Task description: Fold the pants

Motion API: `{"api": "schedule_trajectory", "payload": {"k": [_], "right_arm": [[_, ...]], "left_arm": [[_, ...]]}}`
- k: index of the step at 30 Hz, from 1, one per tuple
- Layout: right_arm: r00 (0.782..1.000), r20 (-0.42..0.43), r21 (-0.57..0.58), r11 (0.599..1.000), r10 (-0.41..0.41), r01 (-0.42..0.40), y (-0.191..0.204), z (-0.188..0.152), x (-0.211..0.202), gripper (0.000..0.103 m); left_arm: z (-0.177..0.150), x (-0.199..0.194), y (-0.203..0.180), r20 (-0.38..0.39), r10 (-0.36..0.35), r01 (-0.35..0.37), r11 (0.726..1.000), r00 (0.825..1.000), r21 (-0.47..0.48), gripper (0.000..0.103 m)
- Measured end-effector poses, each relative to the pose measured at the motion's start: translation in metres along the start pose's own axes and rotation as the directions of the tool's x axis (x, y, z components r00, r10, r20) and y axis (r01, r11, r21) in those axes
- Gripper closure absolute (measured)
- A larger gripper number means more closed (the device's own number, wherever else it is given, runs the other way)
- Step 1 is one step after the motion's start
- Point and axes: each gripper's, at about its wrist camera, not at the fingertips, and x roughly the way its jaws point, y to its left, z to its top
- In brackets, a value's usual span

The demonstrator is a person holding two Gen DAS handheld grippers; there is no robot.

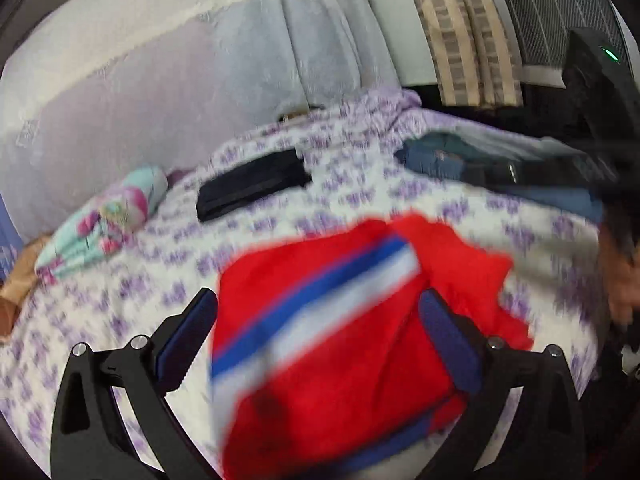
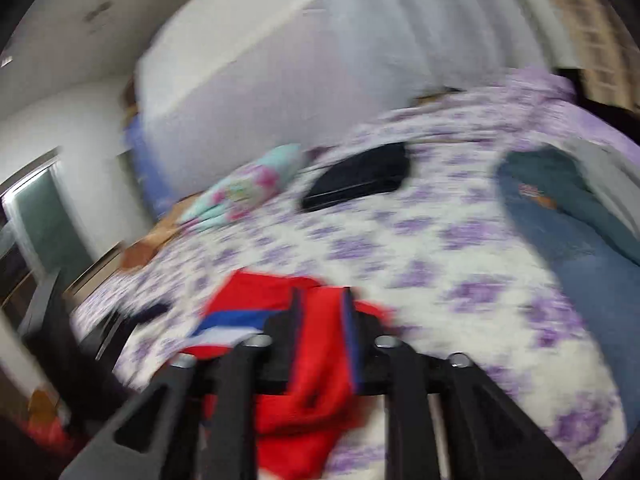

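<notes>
Pants [image 1: 320,344]: a red garment with a blue and white stripe was seen bunched on the bed [image 1: 360,200], at its near edge. The stripe ran slantwise across the upper layer. Both views were blurred, so the fold lines could not be made out.

Left gripper [image 1: 318,328]: the jaws were spread wide, one finger at each side of the red cloth. The cloth lay between the blue pads [image 1: 188,344] and in front of the right one. Contact with the cloth could not be told.

Right gripper [image 2: 322,320]: the jaws were drawn close together and clamped on a red fold of the pants. The cloth was pinched between the fingers, and more of it hung below them. The striped part lay just to the left of the fingers.

Bed: it was covered by a white sheet with a purple flower print.

Black item [image 1: 252,186]: a flat, dark, folded piece was set on the sheet, well beyond the pants.

Pillow [image 1: 108,216]: a teal and pink patterned one was placed at the far left edge of the bed.

Blue clothes [image 2: 560,216]: a heap of denim and dark teal pieces was laid on the right side of the bed, apart from the pants.

Curtains [image 1: 312,32]: pale drapes were hung behind the bed.
</notes>
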Motion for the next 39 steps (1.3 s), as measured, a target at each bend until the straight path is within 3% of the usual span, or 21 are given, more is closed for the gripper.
{"api": "schedule_trajectory", "payload": {"k": [2,4,6,7,9,10,11,12,13,14,15,18,21,25,27,30,32,34,35,37,39], "right_arm": [[0.999,-0.040,-0.069,0.997,0.021,-0.024,0.016,-0.009,0.012,0.049],[0.996,-0.081,-0.121,0.992,-0.043,0.033,0.019,-0.020,0.027,0.049],[0.983,-0.156,-0.114,0.991,-0.093,0.076,0.005,-0.034,0.045,0.048],[0.981,-0.157,-0.115,0.989,-0.115,0.098,-0.001,-0.039,0.049,0.045],[0.982,-0.134,-0.102,0.988,-0.132,0.119,-0.006,-0.042,0.046,0.038],[0.981,-0.131,-0.109,0.985,-0.145,0.131,-0.005,-0.042,0.045,0.027],[0.977,-0.148,-0.099,0.986,-0.151,0.138,-0.007,-0.043,0.047,0.026],[0.977,-0.174,-0.067,0.992,-0.121,0.111,-0.010,-0.044,0.049,0.026],[0.978,-0.191,-0.028,0.996,-0.088,0.084,-0.017,-0.044,0.051,0.026],[0.979,-0.194,-0.004,0.998,-0.066,0.066,-0.019,-0.043,0.052,0.026],[0.979,-0.197,0.020,0.999,-0.045,0.050,-0.023,-0.043,0.051,0.026],[0.981,-0.191,0.052,0.998,-0.012,0.023,-0.027,-0.043,0.049,0.026],[0.982,-0.187,0.043,0.999,-0.019,0.028,-0.025,-0.043,0.049,0.026],[0.984,-0.177,0.058,0.998,-0.007,0.017,-0.026,-0.044,0.046,0.025],[0.985,-0.174,0.061,0.998,-0.006,0.017,-0.027,-0.044,0.046,0.025],[0.985,-0.171,0.063,0.998,-0.005,0.016,-0.026,-0.044,0.044,0.025],[0.985,-0.172,0.060,0.998,-0.003,0.014,-0.026,-0.045,0.044,0.024],[0.985,-0.172,0.060,0.998,0.002,0.008,-0.026,-0.044,0.044,0.023],[0.985,-0.171,0.061,0.998,0.002,0.008,-0.026,-0.044,0.044,0.023],[0.986,-0.168,0.063,0.998,0.004,0.007,-0.026,-0.045,0.043,0.023],[0.987,-0.161,0.072,0.997,0.006,0.006,-0.028,-0.045,0.042,0.023]], "left_arm": [[0.014,0.002,0.008,0.009,0.019,-0.019,1.000,1.000,0.002,0.005],[0.026,0.012,0.023,0.003,0.039,-0.039,0.999,0.999,-0.021,0.005],[0.031,0.032,0.039,-0.070,0.015,-0.021,0.997,0.997,-0.078,0.005],[0.030,0.054,0.048,-0.163,-0.032,0.013,0.993,0.986,-0.118,0.005],[0.019,0.096,0.057,-0.336,-0.047,0.006,0.992,0.941,-0.123,0.004],[0.007,0.117,0.062,-0.378,-0.026,-0.017,0.994,0.925,-0.110,0.004],[-0.003,0.132,0.074,-0.399,-0.077,0.013,0.987,0.914,-0.161,0.004],[-0.008,0.138,0.085,-0.409,-0.158,0.060,0.968,0.899,-0.242,0.004],[-0.018,0.149,0.110,-0.411,-0.320,0.123,0.891,0.854,-0.437,0.004],[-0.020,0.149,0.121,-0.385,-0.345,0.129,0.863,0.856,-0.488,0.004],[-0.020,0.145,0.126,-0.371,-0.334,0.119,0.860,0.867,-0.496,0.004],[-0.020,0.127,0.129,-0.380,-0.199,0.021,0.906,0.903,-0.424,0.004],[-0.007,0.099,0.125,-0.347,-0.093,-0.047,0.926,0.933,-0.375,0.005],[0.017,0.052,0.090,-0.224,-0.133,0.073,0.964,0.966,-0.257,0.005],[0.016,0.040,0.069,-0.203,-0.166,0.129,0.974,0.965,-0.185,0.005],[-0.015,0.058,0.034,-0.301,-0.072,0.061,0.997,0.951,-0.048,0.004],[-0.037,0.068,0.047,-0.281,-0.174,0.121,0.973,0.944,-0.196,0.004],[-0.036,0.072,0.066,-0.318,-0.269,0.159,0.929,0.909,-0.333,0.004],[-0.039,0.072,0.073,-0.313,-0.299,0.163,0.905,0.902,-0.394,0.004],[-0.042,0.061,0.074,-0.288,-0.293,0.147,0.888,0.912,-0.436,0.004],[-0.042,0.046,0.070,-0.266,-0.280,0.149,0.894,0.922,-0.423,0.005]]}}
